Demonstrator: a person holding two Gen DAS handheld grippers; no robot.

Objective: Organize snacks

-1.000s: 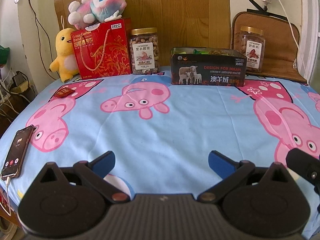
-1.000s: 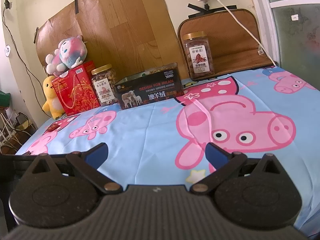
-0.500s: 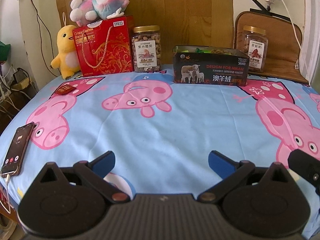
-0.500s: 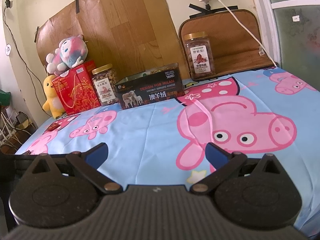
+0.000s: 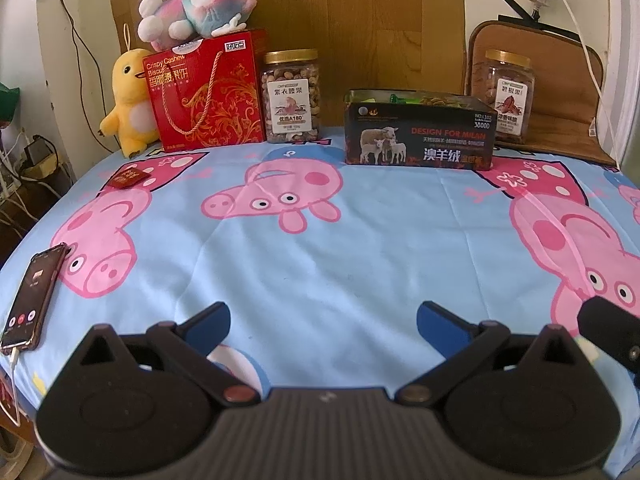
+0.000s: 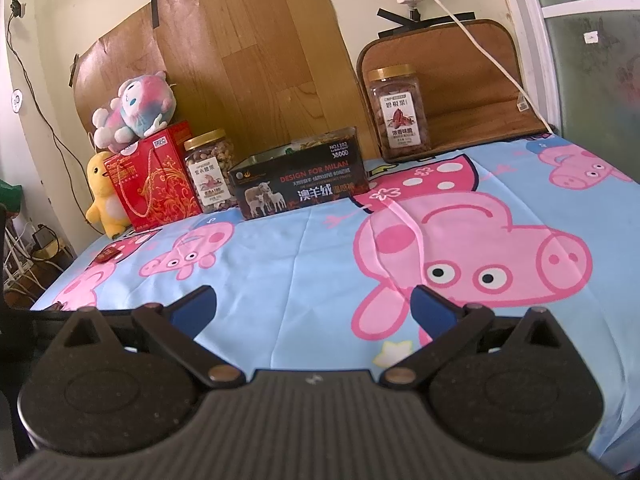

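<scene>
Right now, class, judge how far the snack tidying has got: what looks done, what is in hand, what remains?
Done: the dark box already holds some snacks, though which ones is unclear. In hand: nothing; the left tool and right tool are both open and empty, low over the tablecloth. Left: probably the small red packet lying loose, and perhaps the two nut jars standing apart.

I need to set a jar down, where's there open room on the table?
The wide cloth between the grippers and the back row is bare. So is the gap between the nut jar and dark box. The back-left corner is crowded; a phone lies at the left edge.
</scene>
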